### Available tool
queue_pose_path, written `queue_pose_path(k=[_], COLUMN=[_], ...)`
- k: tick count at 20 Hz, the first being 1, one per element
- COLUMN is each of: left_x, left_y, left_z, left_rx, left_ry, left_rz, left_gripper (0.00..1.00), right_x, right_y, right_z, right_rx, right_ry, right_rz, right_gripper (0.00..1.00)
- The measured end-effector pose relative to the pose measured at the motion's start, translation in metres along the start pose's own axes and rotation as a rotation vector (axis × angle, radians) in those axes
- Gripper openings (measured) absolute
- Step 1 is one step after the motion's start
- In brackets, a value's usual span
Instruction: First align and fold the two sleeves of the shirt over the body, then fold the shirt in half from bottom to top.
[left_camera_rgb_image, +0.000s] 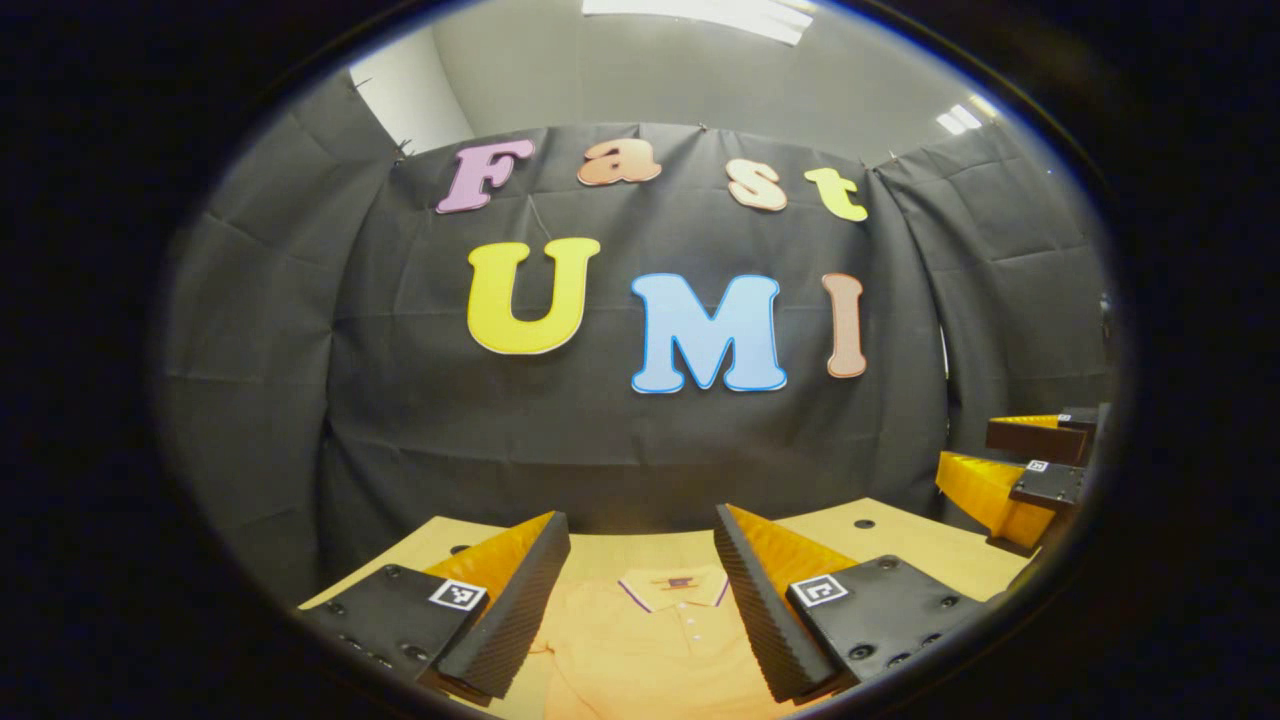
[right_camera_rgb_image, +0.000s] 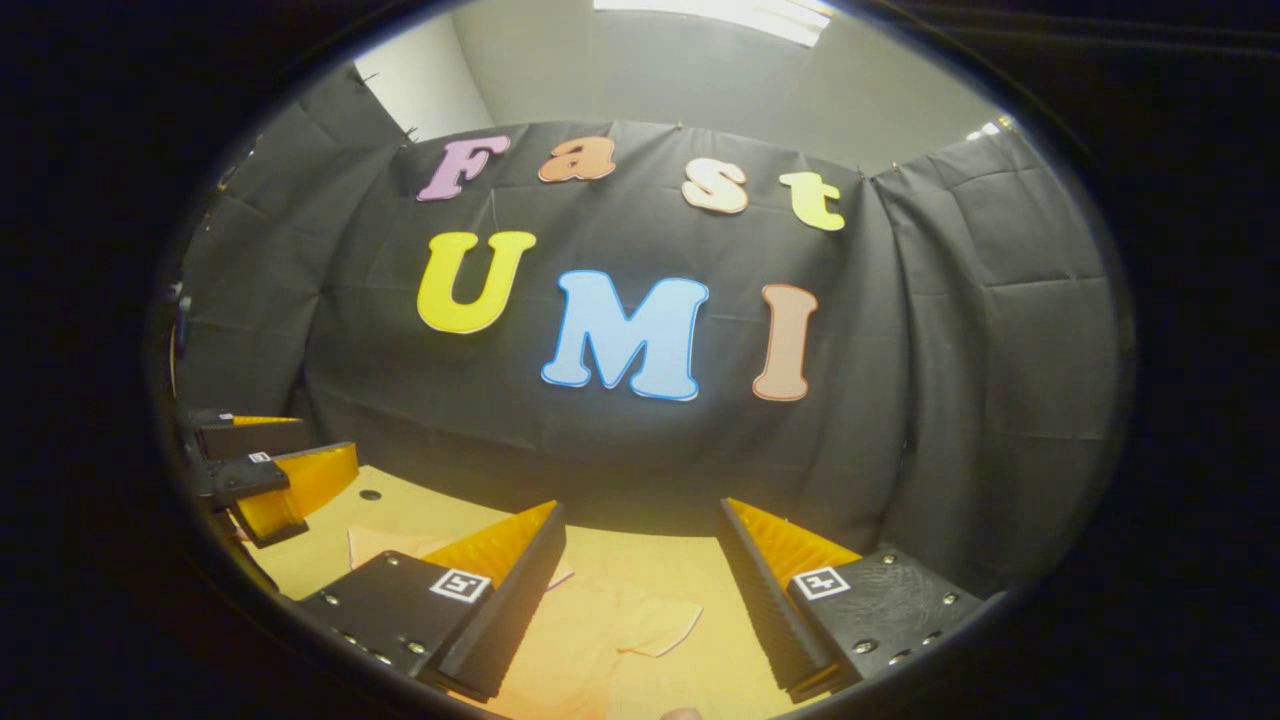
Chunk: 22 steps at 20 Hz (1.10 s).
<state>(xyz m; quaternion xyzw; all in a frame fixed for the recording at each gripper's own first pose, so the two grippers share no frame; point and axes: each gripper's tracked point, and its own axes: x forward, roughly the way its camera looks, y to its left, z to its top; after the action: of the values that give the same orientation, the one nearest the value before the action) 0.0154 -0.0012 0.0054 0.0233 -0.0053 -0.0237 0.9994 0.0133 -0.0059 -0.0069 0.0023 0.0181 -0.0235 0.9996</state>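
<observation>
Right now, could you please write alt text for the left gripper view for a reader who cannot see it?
The left gripper hangs open above an orange polo shirt lying flat on a light wooden table, its collar showing between the fingers. The right gripper hovers farther off at the right edge, in front of the booth's black cloth wall.

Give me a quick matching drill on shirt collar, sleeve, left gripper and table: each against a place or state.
Things:
1. collar
2. sleeve
3. left gripper
4. table

Places or states:
A. open, above the shirt
B. lying spread out flat, not folded over the body
C. bare wood with a dark hole
D. between the left gripper's fingers in the left gripper view

Pairs: 1-D, 2-B, 3-A, 4-C
</observation>
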Motion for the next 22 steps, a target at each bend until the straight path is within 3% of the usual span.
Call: queue_pose_path(k=[11, 22], left_x=[0.011, 0.028], left_y=[0.005, 0.002], left_z=[-0.01, -0.011], left_rx=[-0.01, 0.0], left_ry=[0.049, 0.066], left_rz=[0.03, 0.042], left_gripper=[0.93, 0.94], right_x=[0.065, 0.138], right_y=[-0.017, -0.025], right_z=[-0.048, -0.159], right_rx=[-0.025, 0.003], right_ry=[0.106, 0.361], right_rz=[0.002, 0.009], right_gripper=[0.95, 0.95])
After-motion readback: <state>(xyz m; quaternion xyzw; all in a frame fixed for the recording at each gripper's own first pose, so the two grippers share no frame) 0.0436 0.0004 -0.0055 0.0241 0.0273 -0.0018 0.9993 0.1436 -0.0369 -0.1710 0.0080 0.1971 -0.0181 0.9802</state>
